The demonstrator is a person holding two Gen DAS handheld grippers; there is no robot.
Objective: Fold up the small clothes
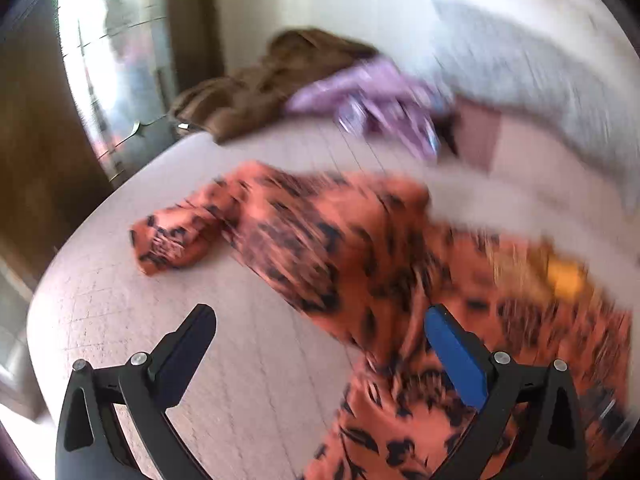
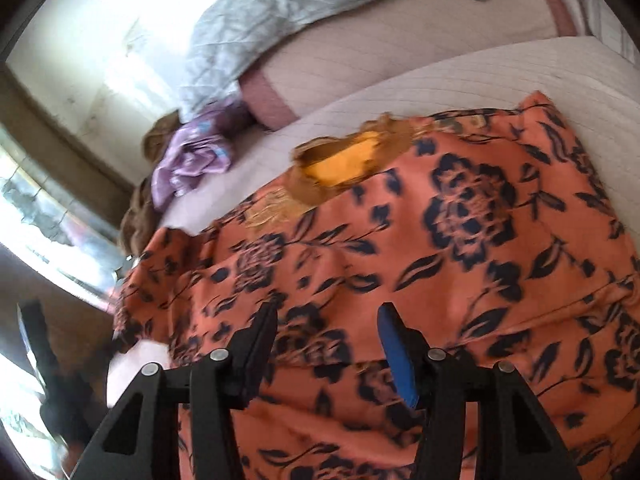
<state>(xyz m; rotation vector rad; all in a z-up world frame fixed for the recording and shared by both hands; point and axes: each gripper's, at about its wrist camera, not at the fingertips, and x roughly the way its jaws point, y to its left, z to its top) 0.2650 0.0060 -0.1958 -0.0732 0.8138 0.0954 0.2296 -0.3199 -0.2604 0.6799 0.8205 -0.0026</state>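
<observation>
An orange garment with a black floral print (image 1: 320, 240) lies spread on a pale bed (image 1: 200, 360). Its sleeve (image 1: 172, 240) points left and its yellow-lined neck (image 1: 564, 276) is at the right. My left gripper (image 1: 320, 320) is open above the bed, its right finger over the garment's edge. In the right wrist view the same garment (image 2: 440, 260) fills the frame, with the neck opening (image 2: 344, 164) at the far side. My right gripper (image 2: 328, 312) is open just above the cloth, holding nothing.
A brown garment (image 1: 260, 80) and a purple patterned garment (image 1: 380, 96) lie piled at the bed's far end. A grey quilted blanket (image 2: 280, 12) lies beyond them. A window (image 1: 112, 60) is at the left, past the bed's edge.
</observation>
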